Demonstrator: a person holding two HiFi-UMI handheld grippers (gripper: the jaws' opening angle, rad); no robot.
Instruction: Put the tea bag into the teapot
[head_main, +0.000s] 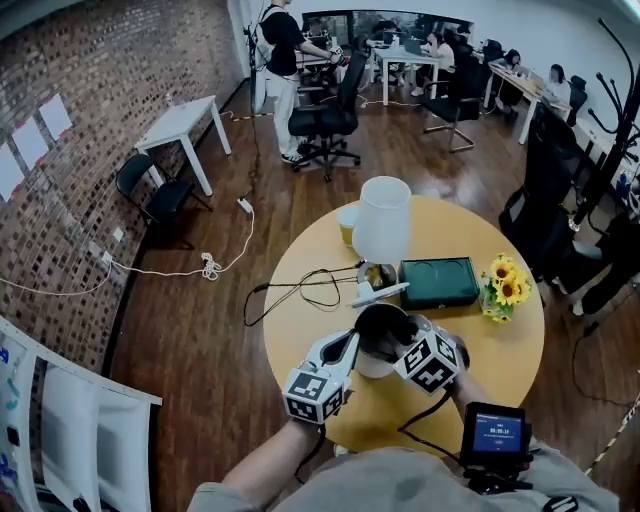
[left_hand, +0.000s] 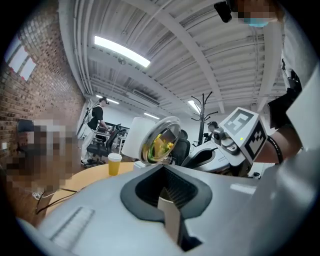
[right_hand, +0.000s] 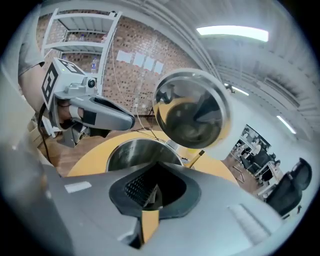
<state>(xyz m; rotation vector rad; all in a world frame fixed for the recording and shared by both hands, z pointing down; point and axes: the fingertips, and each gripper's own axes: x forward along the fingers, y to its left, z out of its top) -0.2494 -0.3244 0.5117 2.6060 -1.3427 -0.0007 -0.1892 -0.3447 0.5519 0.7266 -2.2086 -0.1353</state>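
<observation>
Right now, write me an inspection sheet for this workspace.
Surface: round wooden table.
Job's things: teapot between the grippers, lid tilted up off its opening; tea bag not seen.
Clutter: white jug, yellow cup, green tray, sunflowers, pen.
Grippers: left gripper and right gripper both shut, nothing between the jaws.
Cables: black cable across the table; white cable on the floor.
Surroundings: brick wall, office chair, person standing, people at desks.

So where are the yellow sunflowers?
In the head view, the bunch of yellow sunflowers sits at the right edge of the round wooden table, just right of the dark green rectangular box.
</observation>
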